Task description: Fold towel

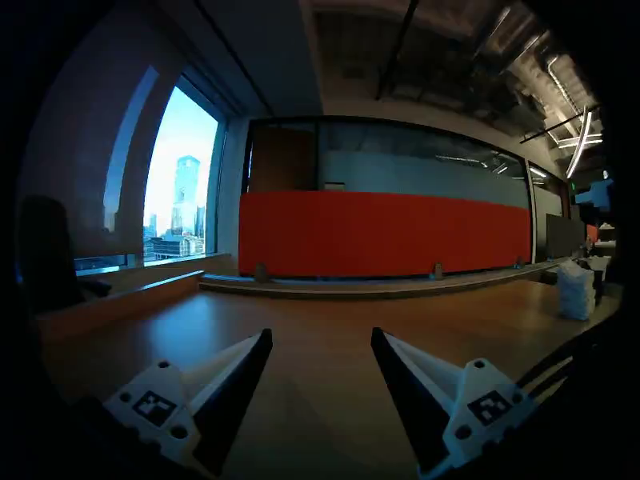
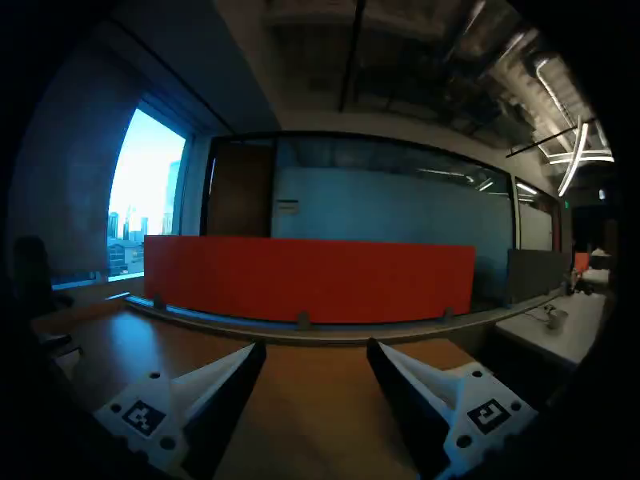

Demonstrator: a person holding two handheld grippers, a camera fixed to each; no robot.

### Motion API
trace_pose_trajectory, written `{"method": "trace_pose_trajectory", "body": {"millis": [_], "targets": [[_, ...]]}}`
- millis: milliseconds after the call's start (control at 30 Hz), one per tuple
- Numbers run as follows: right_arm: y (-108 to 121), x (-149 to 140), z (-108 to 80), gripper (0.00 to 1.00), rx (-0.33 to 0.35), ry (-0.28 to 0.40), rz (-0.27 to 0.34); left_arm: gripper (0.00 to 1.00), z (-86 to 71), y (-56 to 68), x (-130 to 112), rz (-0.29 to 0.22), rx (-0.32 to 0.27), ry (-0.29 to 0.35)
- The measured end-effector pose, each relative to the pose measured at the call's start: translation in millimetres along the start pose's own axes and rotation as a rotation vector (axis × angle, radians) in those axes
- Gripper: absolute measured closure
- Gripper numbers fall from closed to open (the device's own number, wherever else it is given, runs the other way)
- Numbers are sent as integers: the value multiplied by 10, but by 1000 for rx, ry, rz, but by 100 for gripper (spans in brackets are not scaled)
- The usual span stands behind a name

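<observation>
Towel first: a white bundle [image 1: 576, 290], prob. the towel though too small to be sure, is seen in the left gripper view, sat on the desk [image 1: 320, 308] just in front of the right end of the red partition [image 1: 384, 236]. It looks heaped or stacked, not spread flat. It's judged light, soft and floppy, nothing fragile about it. It can be expected to sag and drape once lifted, and it may slide on the smooth wood if dragged, so it'd likely need to be laid out flat before any fold is made. Best hold is judged to be at two corners of one edge, one per gripper, w/ a firm pinch well into the cloth so it isn't slipped out. Now the pose: the left gripper [image 1: 321, 331] is held low over the desk, roughly level, aimed at the middle of the partition, fingers spread apart and nothing caught btw them. The bundle is left well off to the right of its line. The right gripper [image 2: 316, 344] is held much the same, low and level, facing the partition, fingers released, nothing gripped.
</observation>
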State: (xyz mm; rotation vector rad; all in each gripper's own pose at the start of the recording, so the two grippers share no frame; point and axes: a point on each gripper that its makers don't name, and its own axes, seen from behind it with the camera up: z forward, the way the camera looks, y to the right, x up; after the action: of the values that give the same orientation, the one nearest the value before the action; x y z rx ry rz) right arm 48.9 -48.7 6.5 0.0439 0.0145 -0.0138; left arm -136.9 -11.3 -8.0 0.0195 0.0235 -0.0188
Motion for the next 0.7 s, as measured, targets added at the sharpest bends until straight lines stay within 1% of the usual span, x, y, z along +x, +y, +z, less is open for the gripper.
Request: {"method": "trace_pose_trajectory", "body": {"millis": [200,700], "targets": [[-13,-3,-5,2,2,3,0,8,4,-4,-42,17,9,-11],[-71,35,22,2,11,6,-4,8,29,23,-40,20,0,-13]]}}
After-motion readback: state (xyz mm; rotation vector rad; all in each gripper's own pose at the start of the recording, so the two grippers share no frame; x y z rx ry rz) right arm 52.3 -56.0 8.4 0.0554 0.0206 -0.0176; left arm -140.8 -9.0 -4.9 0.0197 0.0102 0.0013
